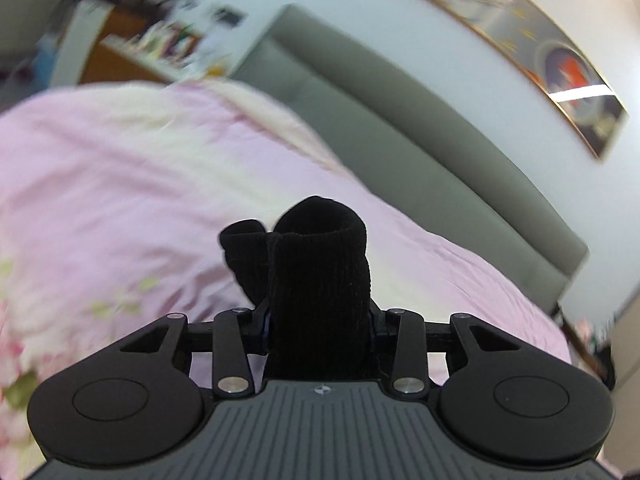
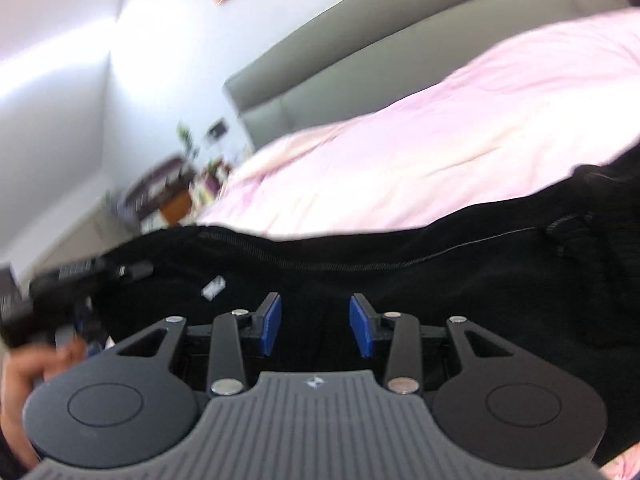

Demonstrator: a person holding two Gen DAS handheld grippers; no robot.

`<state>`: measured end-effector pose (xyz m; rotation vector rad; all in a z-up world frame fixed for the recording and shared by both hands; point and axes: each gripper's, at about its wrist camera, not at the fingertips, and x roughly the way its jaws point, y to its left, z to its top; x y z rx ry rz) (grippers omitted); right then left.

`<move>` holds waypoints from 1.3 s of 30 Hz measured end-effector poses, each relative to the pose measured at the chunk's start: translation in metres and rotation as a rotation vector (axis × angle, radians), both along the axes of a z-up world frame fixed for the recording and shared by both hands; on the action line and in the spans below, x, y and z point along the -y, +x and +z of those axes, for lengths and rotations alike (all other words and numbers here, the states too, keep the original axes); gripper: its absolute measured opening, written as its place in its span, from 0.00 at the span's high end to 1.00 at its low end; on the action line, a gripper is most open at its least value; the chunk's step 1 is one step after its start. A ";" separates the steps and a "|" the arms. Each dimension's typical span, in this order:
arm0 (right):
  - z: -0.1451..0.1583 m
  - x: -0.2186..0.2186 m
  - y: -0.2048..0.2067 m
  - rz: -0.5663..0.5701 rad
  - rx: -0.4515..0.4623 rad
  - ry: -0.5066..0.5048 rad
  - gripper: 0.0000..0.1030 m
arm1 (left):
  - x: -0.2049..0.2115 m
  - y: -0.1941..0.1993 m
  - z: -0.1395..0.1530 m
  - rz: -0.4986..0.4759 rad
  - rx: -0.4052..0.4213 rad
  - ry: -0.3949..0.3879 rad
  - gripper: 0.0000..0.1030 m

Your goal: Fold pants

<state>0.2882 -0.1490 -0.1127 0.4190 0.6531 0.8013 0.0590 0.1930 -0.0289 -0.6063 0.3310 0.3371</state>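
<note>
The black pants [image 2: 400,256] hang stretched across the right wrist view above the pink bed. My left gripper [image 1: 320,320] is shut on a bunched fold of the black pants [image 1: 320,264], which stands up between the jaws and hides the pads. My right gripper [image 2: 316,326] is open, its blue pads [image 2: 272,322] apart, right in front of the black cloth and not holding it. At the left of the right wrist view the other gripper [image 2: 60,284] holds the pants' edge, with a hand below it.
A bed with a pink duvet [image 1: 120,184] fills both views, with a grey padded headboard [image 1: 400,96] behind it. A cluttered shelf [image 1: 160,40] stands at the bedside. A framed picture [image 1: 520,40] hangs on the wall.
</note>
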 end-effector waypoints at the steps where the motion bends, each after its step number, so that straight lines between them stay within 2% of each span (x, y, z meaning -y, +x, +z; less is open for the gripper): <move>1: 0.002 0.016 0.005 -0.034 -0.016 0.030 0.65 | 0.014 0.007 0.007 -0.042 -0.004 0.062 0.57; 5: 0.008 0.057 0.019 -0.125 -0.060 0.094 0.63 | 0.067 0.033 0.021 -0.198 -0.035 0.272 0.57; 8: 0.016 0.079 0.024 -0.168 -0.051 0.110 0.63 | 0.110 0.058 0.016 -0.316 -0.092 0.439 0.57; 12: 0.022 0.104 0.029 -0.226 -0.040 0.134 0.62 | 0.166 0.083 -0.008 -0.452 -0.192 0.629 0.56; 15: 0.020 0.120 0.035 -0.282 -0.056 0.160 0.62 | 0.205 0.096 -0.028 -0.516 -0.270 0.725 0.56; 19: 0.016 0.147 0.041 -0.331 -0.093 0.193 0.62 | 0.234 0.113 -0.063 -0.596 -0.385 0.759 0.54; 21: 0.011 0.146 0.046 -0.338 -0.109 0.198 0.62 | 0.249 0.118 -0.083 -0.632 -0.446 0.824 0.53; 24: 0.003 0.142 0.051 -0.328 -0.125 0.189 0.62 | 0.267 0.113 -0.101 -0.637 -0.463 0.948 0.48; 26: -0.001 0.136 0.054 -0.312 -0.129 0.178 0.62 | 0.269 0.108 -0.102 -0.625 -0.458 0.978 0.45; 28: 0.000 0.132 0.054 -0.308 -0.118 0.166 0.62 | 0.265 0.100 -0.094 -0.631 -0.437 0.969 0.23; 31: 0.002 0.125 0.052 -0.284 -0.102 0.157 0.62 | 0.250 0.084 -0.078 -0.650 -0.385 0.884 0.14; 35: 0.003 0.116 0.052 -0.240 -0.089 0.130 0.61 | 0.216 0.060 -0.055 -0.646 -0.315 0.718 0.12; 37: 0.003 0.106 0.054 -0.198 -0.085 0.122 0.60 | 0.185 0.050 -0.045 -0.598 -0.291 0.588 0.10; 39: 0.005 0.093 0.055 -0.149 -0.073 0.108 0.58 | 0.142 0.044 -0.039 -0.531 -0.278 0.389 0.09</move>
